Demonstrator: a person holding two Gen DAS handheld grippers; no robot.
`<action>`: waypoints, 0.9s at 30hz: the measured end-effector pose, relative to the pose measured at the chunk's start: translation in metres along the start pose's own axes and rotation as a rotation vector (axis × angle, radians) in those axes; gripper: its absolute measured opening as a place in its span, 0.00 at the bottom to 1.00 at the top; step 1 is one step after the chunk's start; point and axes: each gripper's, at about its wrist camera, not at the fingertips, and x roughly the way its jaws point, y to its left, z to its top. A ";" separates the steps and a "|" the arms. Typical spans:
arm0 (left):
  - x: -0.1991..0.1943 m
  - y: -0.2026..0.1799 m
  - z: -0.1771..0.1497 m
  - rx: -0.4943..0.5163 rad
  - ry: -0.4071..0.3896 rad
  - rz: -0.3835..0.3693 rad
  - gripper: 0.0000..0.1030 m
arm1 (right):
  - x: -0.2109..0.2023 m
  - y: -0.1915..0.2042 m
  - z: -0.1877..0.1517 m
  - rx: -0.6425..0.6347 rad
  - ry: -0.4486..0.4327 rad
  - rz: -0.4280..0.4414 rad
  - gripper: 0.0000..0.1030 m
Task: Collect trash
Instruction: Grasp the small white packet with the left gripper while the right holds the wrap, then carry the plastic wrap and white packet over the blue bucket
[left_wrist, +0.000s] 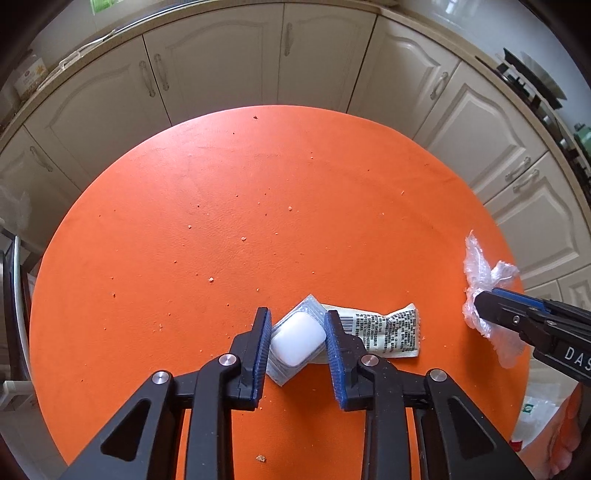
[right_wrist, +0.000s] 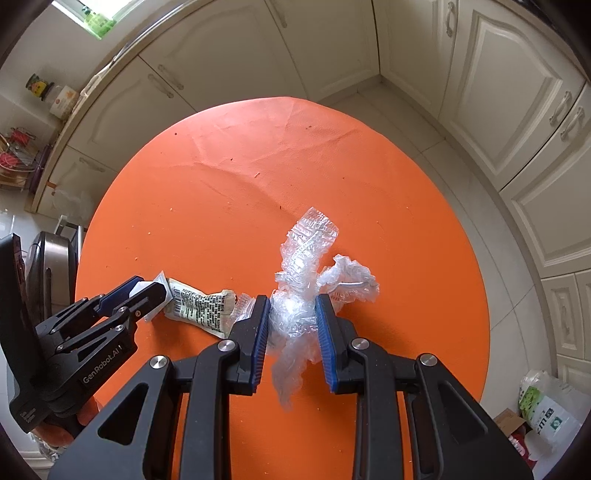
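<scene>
A round orange table (left_wrist: 258, 184) fills both views. My left gripper (left_wrist: 297, 313) is shut on a white blister pack (left_wrist: 297, 339), its blue pads pressing the pack's two sides just over the tabletop. A flattened printed wrapper (left_wrist: 388, 332) lies right beside it, partly under the pack. At the right, my right gripper (left_wrist: 480, 300) holds crumpled clear plastic wrap (left_wrist: 480, 266). In the right wrist view, the right gripper (right_wrist: 291, 297) is shut on that plastic wrap (right_wrist: 310, 240), which bulges above and hangs below the pads. The left gripper (right_wrist: 149, 285) and the wrapper (right_wrist: 199, 306) show to its left.
Crumbs are scattered over the table (right_wrist: 258, 166). Cream kitchen cabinets (left_wrist: 221, 66) curve around its far side. A white printed bag (right_wrist: 546, 410) and a cardboard box stand on the floor at lower right. A metal appliance (right_wrist: 48, 266) sits beyond the table's left edge.
</scene>
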 end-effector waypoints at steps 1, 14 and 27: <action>-0.003 0.000 -0.001 0.005 -0.008 0.004 0.24 | -0.001 0.000 -0.001 0.001 -0.002 0.000 0.25; -0.046 -0.040 -0.034 0.050 -0.075 0.013 0.24 | -0.035 -0.008 -0.031 0.012 -0.046 0.001 0.25; -0.092 -0.129 -0.085 0.176 -0.121 -0.017 0.24 | -0.091 -0.066 -0.091 0.096 -0.113 -0.024 0.25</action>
